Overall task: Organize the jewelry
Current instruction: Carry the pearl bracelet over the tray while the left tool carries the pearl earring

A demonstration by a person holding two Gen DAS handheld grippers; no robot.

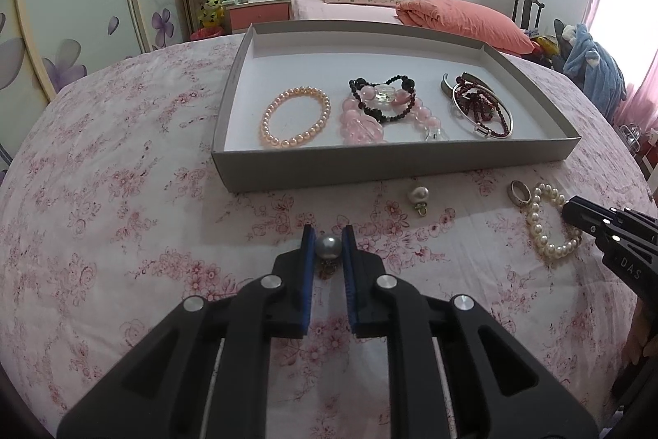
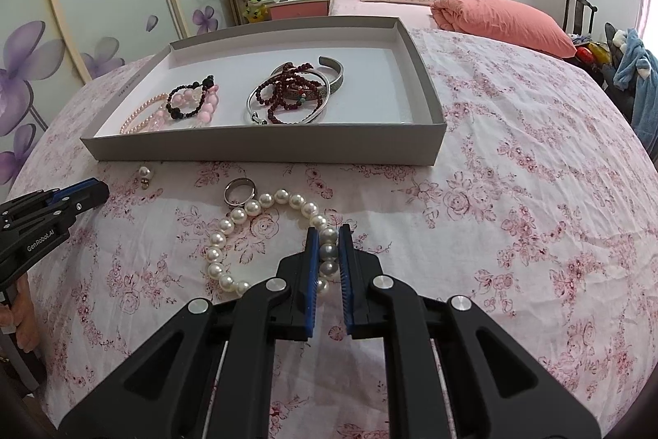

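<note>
While both tools pinch pearls, floral tablecloth, grey tray, pink bed behind.

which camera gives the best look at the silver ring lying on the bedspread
The right wrist view: the silver ring lies near and unblocked beside the white pearl bracelet. The left wrist view shows the ring small, far right.

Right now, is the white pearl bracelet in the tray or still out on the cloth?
Out. The white pearl bracelet lies on the floral cloth in front of the tray, with the right gripper's jaws around its beads.
</note>
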